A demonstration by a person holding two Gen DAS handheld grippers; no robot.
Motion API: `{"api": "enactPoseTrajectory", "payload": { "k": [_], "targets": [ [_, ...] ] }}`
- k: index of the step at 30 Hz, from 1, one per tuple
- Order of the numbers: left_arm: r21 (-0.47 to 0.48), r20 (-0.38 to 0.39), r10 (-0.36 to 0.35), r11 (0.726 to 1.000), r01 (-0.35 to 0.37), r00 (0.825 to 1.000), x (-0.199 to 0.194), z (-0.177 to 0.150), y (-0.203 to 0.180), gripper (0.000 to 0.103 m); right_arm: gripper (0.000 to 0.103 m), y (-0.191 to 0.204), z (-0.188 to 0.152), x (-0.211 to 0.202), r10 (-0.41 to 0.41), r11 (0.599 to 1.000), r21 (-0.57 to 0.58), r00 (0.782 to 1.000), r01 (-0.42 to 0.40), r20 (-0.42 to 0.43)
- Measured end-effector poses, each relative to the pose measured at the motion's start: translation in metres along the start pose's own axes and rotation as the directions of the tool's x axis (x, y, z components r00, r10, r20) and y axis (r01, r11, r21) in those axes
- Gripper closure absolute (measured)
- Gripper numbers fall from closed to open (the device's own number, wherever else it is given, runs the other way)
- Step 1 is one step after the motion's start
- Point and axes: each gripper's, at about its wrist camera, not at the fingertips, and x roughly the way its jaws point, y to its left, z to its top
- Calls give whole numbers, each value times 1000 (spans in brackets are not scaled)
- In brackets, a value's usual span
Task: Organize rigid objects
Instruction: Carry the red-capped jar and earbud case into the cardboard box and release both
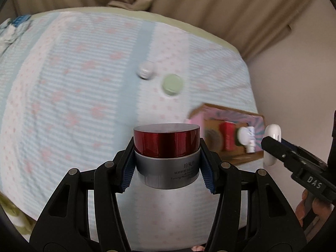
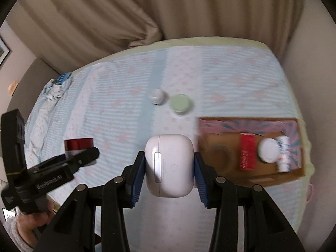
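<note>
My left gripper is shut on a cream jar with a red lid and grey body, held above the bed. It also shows in the right wrist view. My right gripper is shut on a white earbud case, also seen in the left wrist view. A cardboard box on the bed's right side holds a red box, a white-lidded jar and a small white bottle. A small white jar and a green-lidded jar sit on the bed beyond.
The bed has a blue-striped, pink-dotted sheet. Beige curtains hang behind it. A wall runs along the bed's right edge. Crumpled cloth lies at the far left.
</note>
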Motion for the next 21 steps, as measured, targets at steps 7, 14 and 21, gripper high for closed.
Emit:
{"api": "enactPoseTrajectory", "payload": {
  "k": [7,14,21],
  "targets": [
    [34,-51,-22,999,24,998,53,-24,-91,53,62,-110,-14,-9,-53,996,74,998,55,-34],
    [85,-123,9,996,2,992,118,-30,-143,53,62,-189,-22,19,-57,986,149,993,72,-102],
    [103,-200,68,994,-48,977,189,-29,-155,53,62,-238,-33,69,-20,971,233,985,60,-171]
  ]
}}
